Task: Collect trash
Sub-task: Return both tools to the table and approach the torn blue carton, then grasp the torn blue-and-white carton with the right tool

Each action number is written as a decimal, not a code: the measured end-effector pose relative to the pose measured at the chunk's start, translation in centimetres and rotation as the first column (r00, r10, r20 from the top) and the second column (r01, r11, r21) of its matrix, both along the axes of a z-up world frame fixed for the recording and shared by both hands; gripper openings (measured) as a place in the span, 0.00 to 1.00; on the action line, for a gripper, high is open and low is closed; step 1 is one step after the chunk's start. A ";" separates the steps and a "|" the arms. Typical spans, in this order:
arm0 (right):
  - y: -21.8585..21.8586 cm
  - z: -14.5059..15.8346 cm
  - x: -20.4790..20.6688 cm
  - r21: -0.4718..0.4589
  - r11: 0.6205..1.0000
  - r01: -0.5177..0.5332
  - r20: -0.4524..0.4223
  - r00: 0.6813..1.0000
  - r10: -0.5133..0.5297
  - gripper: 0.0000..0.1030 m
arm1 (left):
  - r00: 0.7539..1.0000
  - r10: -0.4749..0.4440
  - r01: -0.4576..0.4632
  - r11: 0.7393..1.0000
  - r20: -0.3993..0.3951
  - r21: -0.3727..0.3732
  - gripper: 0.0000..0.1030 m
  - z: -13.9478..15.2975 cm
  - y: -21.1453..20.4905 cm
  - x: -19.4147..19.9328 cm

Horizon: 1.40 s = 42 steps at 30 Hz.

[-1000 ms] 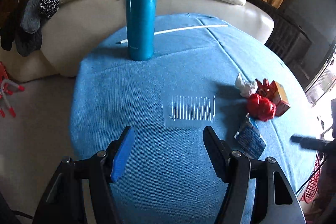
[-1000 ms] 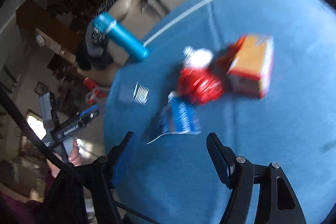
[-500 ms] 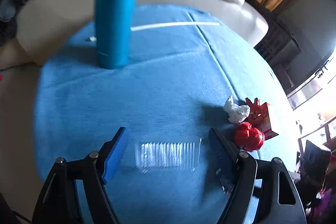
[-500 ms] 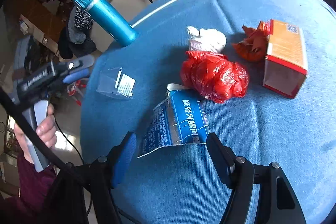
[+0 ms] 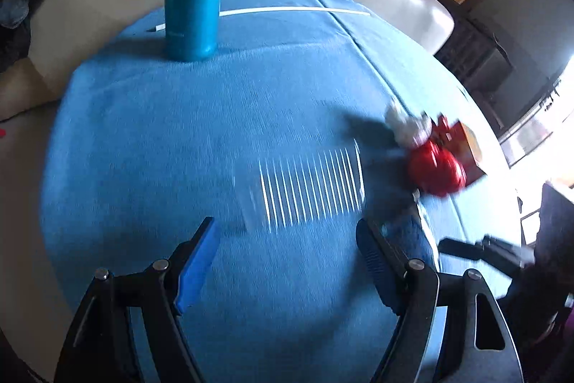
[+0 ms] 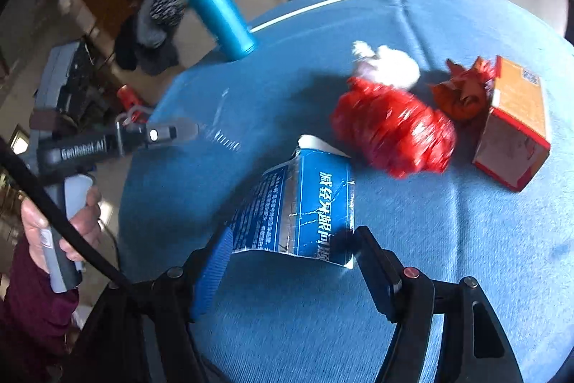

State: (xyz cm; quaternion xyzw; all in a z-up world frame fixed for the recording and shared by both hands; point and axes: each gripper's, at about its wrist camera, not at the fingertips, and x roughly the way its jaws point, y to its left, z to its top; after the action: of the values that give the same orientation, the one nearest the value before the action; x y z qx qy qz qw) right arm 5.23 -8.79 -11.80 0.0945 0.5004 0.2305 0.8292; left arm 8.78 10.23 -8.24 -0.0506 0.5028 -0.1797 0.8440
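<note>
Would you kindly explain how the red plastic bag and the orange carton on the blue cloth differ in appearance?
The red plastic bag is crumpled into a soft, glossy, rounded lump, while the orange carton is a rigid box with flat faces and straight edges. The bag is one red throughout; the carton has an orange face and red-trimmed sides. The bag lies nearer the blue wrapper; the carton sits further right. Both rest untouched on the blue cloth.

clear ridged tray [image 5: 308, 189] flat beside blue wrapper [image 6: 305, 207].
</note>
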 end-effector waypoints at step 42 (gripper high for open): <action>3.1 0.3 6.1 -0.032 0.808 -0.589 -0.125 0.804 0.581 0.75 | 0.766 -0.642 0.641 0.766 0.019 0.045 0.77 0.6 -2.3 4.4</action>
State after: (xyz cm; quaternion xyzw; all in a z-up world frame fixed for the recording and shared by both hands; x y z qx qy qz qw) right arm 11.33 -5.69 -11.54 -0.0805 0.5575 0.4517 0.6919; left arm 13.22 7.96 -7.62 0.1424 0.4791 -0.4486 0.7409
